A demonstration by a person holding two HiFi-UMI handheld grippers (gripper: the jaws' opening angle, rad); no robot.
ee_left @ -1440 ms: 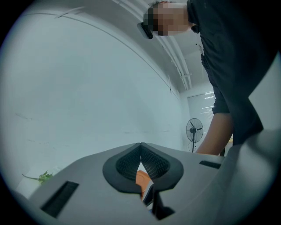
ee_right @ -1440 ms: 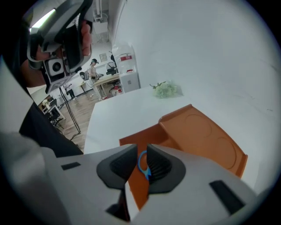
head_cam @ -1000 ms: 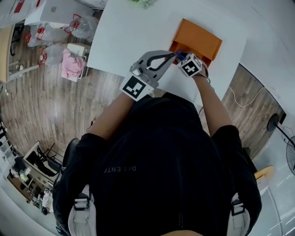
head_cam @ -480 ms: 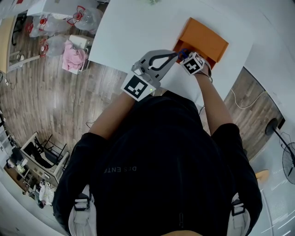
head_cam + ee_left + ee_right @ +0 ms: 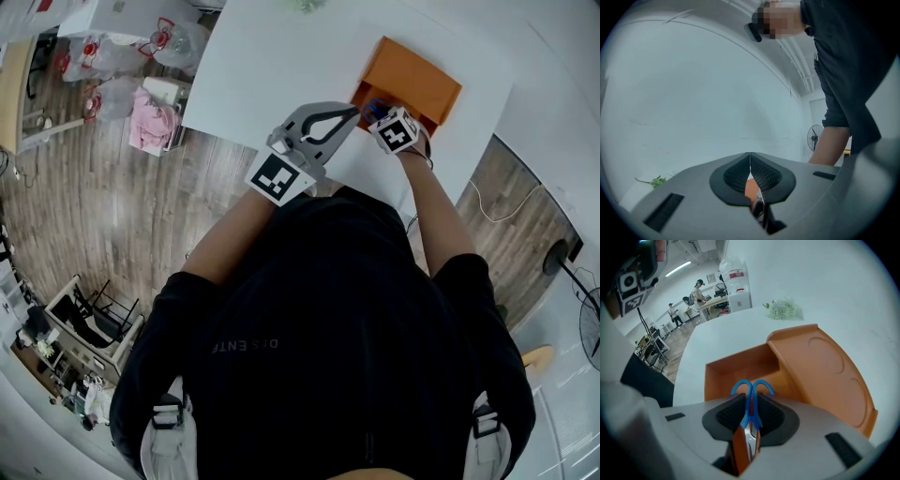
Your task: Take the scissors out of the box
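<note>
- The jaws of the right gripper (image 5: pixel 749 416) are being closed, having been set wider a second ago; the blue scissors (image 5: pixel 751 394) are caught between them, the handle loops standing out past the pads.
- In the head view, the right gripper (image 5: pixel 380 111) is found a touch further up and to the right than a second ago.
- The orange box (image 5: pixel 417 80) and the counter (image 5: pixel 272 56) are likewise framed slightly further right, the head camera having been shifted.
</note>
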